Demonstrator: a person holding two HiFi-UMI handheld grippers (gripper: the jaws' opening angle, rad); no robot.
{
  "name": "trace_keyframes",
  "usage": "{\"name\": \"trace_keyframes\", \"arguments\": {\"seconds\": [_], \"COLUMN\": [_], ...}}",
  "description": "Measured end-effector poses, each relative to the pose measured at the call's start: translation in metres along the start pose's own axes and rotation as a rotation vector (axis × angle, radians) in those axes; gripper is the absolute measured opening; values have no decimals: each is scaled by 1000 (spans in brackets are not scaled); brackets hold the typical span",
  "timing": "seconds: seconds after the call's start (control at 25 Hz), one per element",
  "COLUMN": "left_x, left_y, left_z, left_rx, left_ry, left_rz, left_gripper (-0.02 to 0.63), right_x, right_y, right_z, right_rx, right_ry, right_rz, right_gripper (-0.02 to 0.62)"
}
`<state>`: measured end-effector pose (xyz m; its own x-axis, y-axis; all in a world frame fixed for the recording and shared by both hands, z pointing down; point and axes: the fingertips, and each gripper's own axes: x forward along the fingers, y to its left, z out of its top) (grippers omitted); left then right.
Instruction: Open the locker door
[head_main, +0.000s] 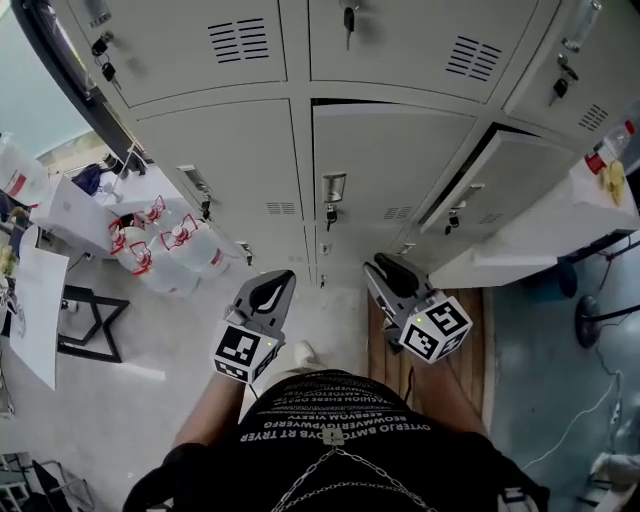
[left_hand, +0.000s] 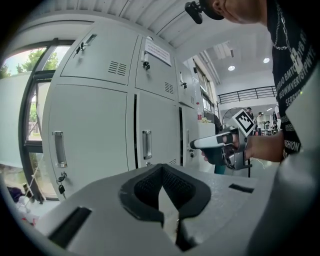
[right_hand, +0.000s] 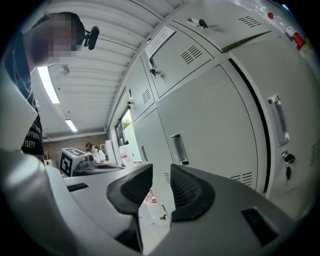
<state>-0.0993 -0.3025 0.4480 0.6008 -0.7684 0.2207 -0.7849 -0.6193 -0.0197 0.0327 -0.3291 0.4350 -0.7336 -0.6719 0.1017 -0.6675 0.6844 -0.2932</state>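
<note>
The middle lower locker door (head_main: 390, 160) stands in the grey bank, with its handle (head_main: 333, 187) at its left edge. Both grippers hang in front of it, touching nothing. The right gripper (head_main: 381, 268) points towards the handle, jaws spread and empty. The left gripper (head_main: 278, 280) is beside it, jaw tips pressed together.

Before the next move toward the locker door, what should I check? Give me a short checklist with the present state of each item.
1. Right gripper jaws apart, nothing between them: ok.
2. Left gripper empty, jaws together: ok.
3. Handle of the middle locker door in view and unobstructed: ok.
4. A gripper at the handle: not ok, both are short of the door.
5. Lock under the handle released: cannot tell.
</note>
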Motion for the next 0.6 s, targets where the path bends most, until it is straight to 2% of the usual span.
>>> {"name": "trace_keyframes", "arguments": {"seconds": [0.32,0.6], "left_x": [22,28], "left_y": [49,73], "left_z": [5,2], "left_rx": [8,11], "left_ry": [-5,-3], "left_rz": [-61,-93], "left_gripper": [-2,-2], "right_x": [56,102], "right_y": [-12,-15], "right_z": [33,48], "right_rx": [-41,-81], "right_ry": [-48,-38], "right_rz": [-30,-31], "right_gripper": [103,108]}}
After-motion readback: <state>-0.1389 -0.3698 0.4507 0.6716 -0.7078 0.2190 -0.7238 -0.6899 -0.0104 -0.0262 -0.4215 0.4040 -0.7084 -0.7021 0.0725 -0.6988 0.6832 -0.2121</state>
